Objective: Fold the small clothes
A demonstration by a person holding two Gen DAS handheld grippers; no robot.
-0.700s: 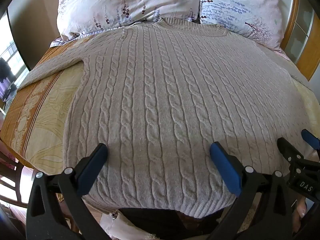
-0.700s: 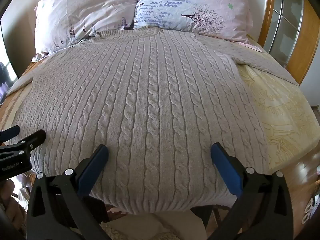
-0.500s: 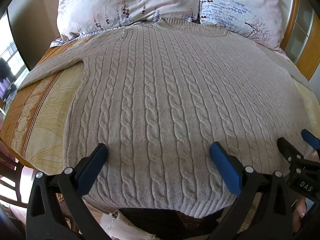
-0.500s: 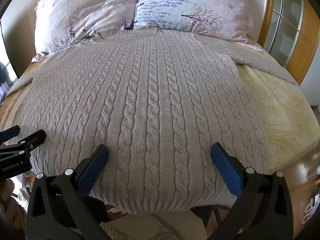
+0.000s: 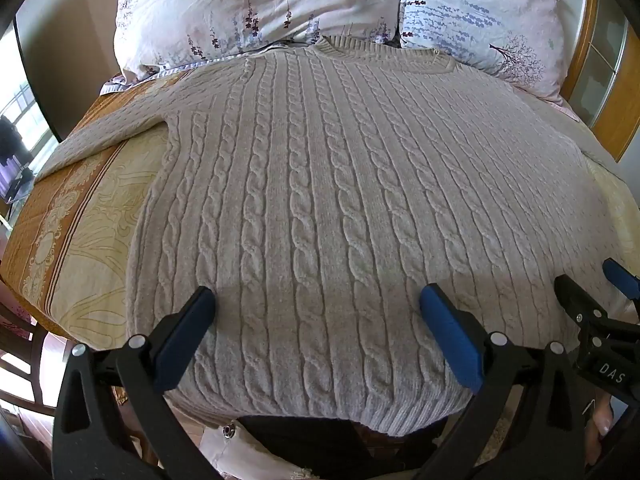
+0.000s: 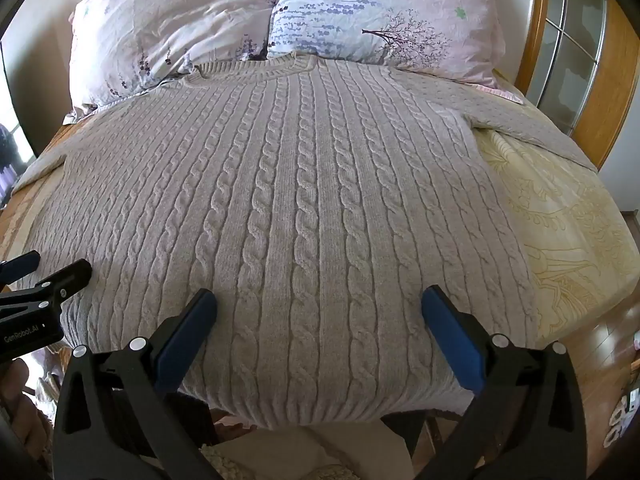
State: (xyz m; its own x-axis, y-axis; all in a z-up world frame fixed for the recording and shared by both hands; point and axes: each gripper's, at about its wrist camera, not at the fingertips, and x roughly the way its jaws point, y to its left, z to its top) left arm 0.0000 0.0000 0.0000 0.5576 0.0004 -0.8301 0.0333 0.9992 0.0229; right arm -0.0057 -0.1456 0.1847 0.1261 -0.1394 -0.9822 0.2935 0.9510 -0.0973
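Observation:
A beige cable-knit sweater (image 5: pixel 320 200) lies flat and spread out on the bed, collar towards the pillows, hem at the near edge; it also shows in the right wrist view (image 6: pixel 304 208). Its left sleeve (image 5: pixel 112 136) stretches out left, its right sleeve (image 6: pixel 520 120) out right. My left gripper (image 5: pixel 316 300) is open and empty, hovering over the hem's left part. My right gripper (image 6: pixel 318 300) is open and empty over the hem's right part. Each gripper shows at the edge of the other's view, the right gripper (image 5: pixel 596 288) and the left gripper (image 6: pixel 52 268).
Two floral pillows (image 5: pixel 256 8) (image 6: pixel 384 12) lie against the headboard behind the collar. The yellow and brown patterned bedspread (image 5: pixel 80 216) (image 6: pixel 560 208) shows on both sides of the sweater. A wooden frame with glass panes (image 6: pixel 568 48) stands at the right. Wooden floor (image 6: pixel 600 344) lies beyond the bed edge.

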